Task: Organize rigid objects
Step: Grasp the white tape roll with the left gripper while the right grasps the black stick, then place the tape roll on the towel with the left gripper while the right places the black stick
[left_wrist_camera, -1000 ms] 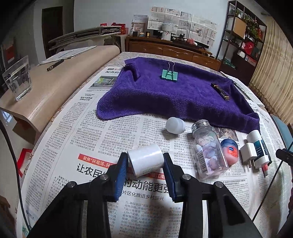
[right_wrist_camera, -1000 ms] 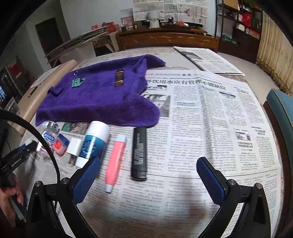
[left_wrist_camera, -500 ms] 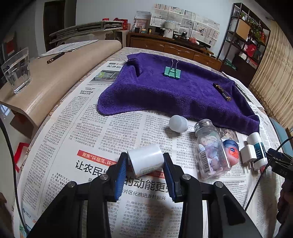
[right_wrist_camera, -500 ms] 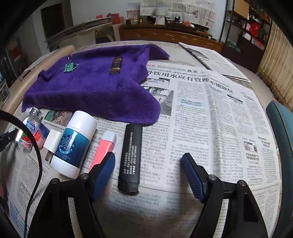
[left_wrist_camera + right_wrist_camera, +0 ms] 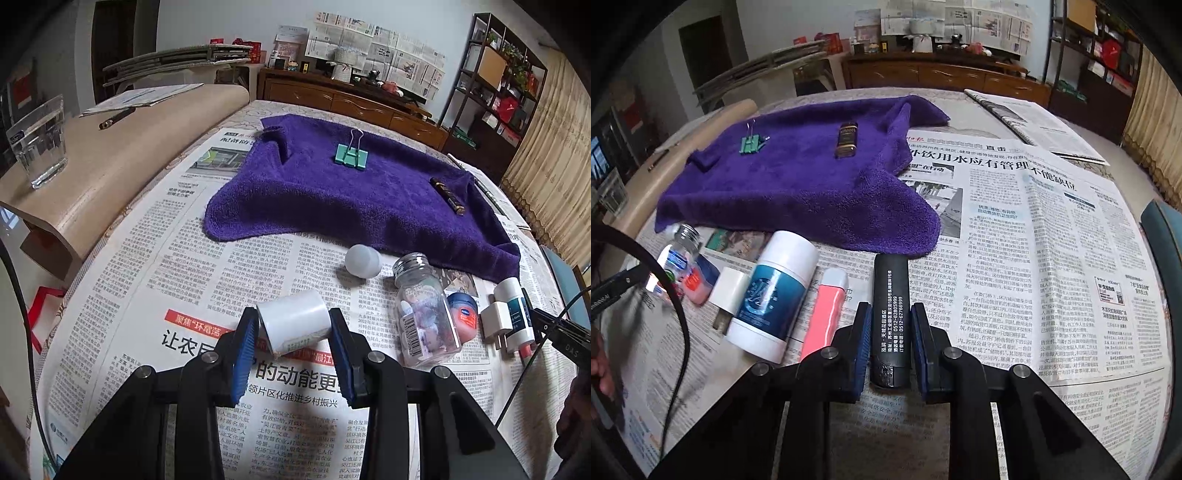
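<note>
Right now the left gripper (image 5: 293, 334) is clenched on a white cylindrical bottle (image 5: 293, 322), its blue pads pressed against both sides — the bottle lies tilted between them just above the newspaper (image 5: 155, 266) that covers the table. Just past it on the paper sit a small white ball-shaped cap (image 5: 363, 261) and a clear bottle with a silver screw lid (image 5: 424, 306), the bottle lying on its side, with a small blue-lidded jar (image 5: 463, 317) and a white plug adapter (image 5: 496, 323) beside it.

The right gripper (image 5: 889, 341) straddles the near end of a black bar with white print (image 5: 889, 314), which lies flat on the newspaper; its jaws are closing, and the pads stand right at the bar's sides, though whether they press on it yet I cannot tell. To the left of the bar lie a pink tube with a white cap (image 5: 825, 310) and a white-and-teal cylinder (image 5: 774, 295), side by side and all pointing roughly the same way.

Farther back a purple towel (image 5: 798, 192) is spread over the table, carrying a green binder clip (image 5: 750, 144) and a dark lighter-like case (image 5: 846, 140), well apart from each other. A drinking glass (image 5: 38, 146) stands on the curved wooden board (image 5: 110, 158) at the left.
</note>
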`<state>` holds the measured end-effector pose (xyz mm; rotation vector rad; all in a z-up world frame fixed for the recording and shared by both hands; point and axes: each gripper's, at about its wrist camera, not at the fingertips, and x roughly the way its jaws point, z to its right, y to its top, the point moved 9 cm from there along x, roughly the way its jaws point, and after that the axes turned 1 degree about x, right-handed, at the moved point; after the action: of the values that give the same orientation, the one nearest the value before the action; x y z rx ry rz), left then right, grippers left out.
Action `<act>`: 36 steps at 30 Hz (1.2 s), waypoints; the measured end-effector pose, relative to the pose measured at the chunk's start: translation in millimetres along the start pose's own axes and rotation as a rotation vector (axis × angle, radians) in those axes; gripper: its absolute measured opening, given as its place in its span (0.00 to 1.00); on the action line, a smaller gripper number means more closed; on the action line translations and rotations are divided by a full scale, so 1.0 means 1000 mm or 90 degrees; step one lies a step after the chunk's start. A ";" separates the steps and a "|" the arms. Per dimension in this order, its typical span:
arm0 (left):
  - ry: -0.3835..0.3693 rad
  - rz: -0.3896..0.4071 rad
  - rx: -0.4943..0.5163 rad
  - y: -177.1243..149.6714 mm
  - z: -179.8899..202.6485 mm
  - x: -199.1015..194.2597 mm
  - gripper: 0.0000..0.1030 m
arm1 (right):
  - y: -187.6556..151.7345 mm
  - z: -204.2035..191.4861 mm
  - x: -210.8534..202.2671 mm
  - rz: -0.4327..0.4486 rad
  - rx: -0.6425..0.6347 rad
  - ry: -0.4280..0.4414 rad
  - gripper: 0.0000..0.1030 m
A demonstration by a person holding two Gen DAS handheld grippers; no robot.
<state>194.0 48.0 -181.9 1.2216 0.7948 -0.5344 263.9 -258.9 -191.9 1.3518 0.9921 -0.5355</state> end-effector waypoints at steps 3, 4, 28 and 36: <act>-0.001 0.008 0.001 0.005 0.000 -0.004 0.35 | 0.003 0.000 -0.009 0.012 0.004 0.006 0.21; -0.002 0.010 0.001 0.007 0.001 -0.006 0.35 | 0.004 0.000 -0.011 0.015 0.006 0.006 0.21; -0.030 0.040 0.018 0.092 0.015 -0.008 0.35 | 0.066 -0.018 -0.029 0.059 0.037 0.039 0.21; -0.035 0.039 0.017 0.127 0.021 0.024 0.35 | 0.132 -0.051 -0.009 0.074 0.014 0.076 0.21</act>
<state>308.4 64.1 -119.7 1.2471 0.7043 -0.5280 352.4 -187.0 -108.2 1.4644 0.9988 -0.3828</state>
